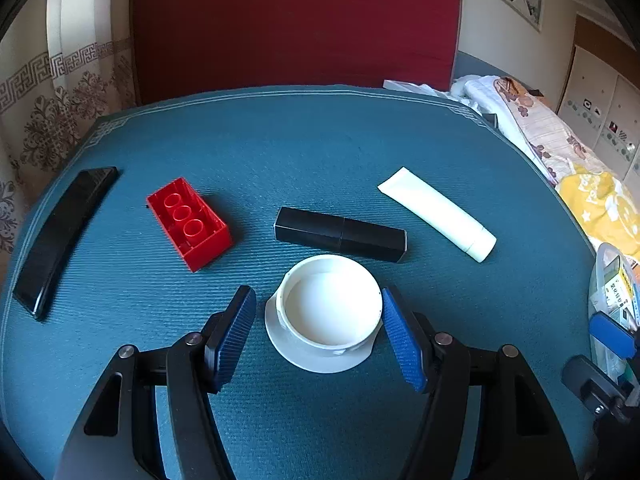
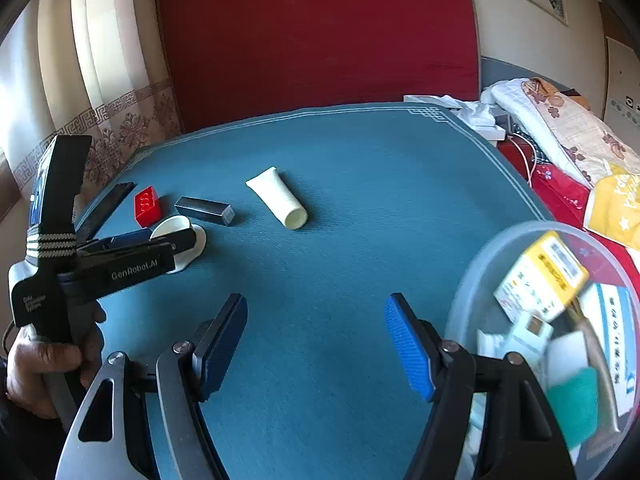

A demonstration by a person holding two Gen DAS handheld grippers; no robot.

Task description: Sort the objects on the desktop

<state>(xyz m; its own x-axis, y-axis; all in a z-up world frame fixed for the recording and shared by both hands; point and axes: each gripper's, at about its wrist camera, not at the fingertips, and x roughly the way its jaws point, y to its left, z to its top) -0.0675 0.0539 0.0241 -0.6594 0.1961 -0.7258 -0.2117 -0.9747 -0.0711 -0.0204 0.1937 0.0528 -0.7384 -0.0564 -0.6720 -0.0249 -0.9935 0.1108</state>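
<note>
While its blue-padded fingers [image 1: 236, 336] stand wide on either side of one white round lid [image 1: 328, 312], the left gripper [image 1: 318, 338] hovers low over the blue-matted worktop [image 1: 320, 152], one pad at the lid's rim, the other just clear. Beyond the lid lie four single items in a loose row: a black rectangular box [image 1: 340, 234] just behind it, a red toy brick [image 1: 188, 222], a black curved bar [image 1: 60, 236] and a white tube [image 1: 438, 212]. The right gripper [image 2: 316, 342], fingers likewise wide and empty, hangs over bare mat beside one clear plastic container [image 2: 472, 280] filled with small packets. A red headboard [image 1: 296, 20] rises behind.
</note>
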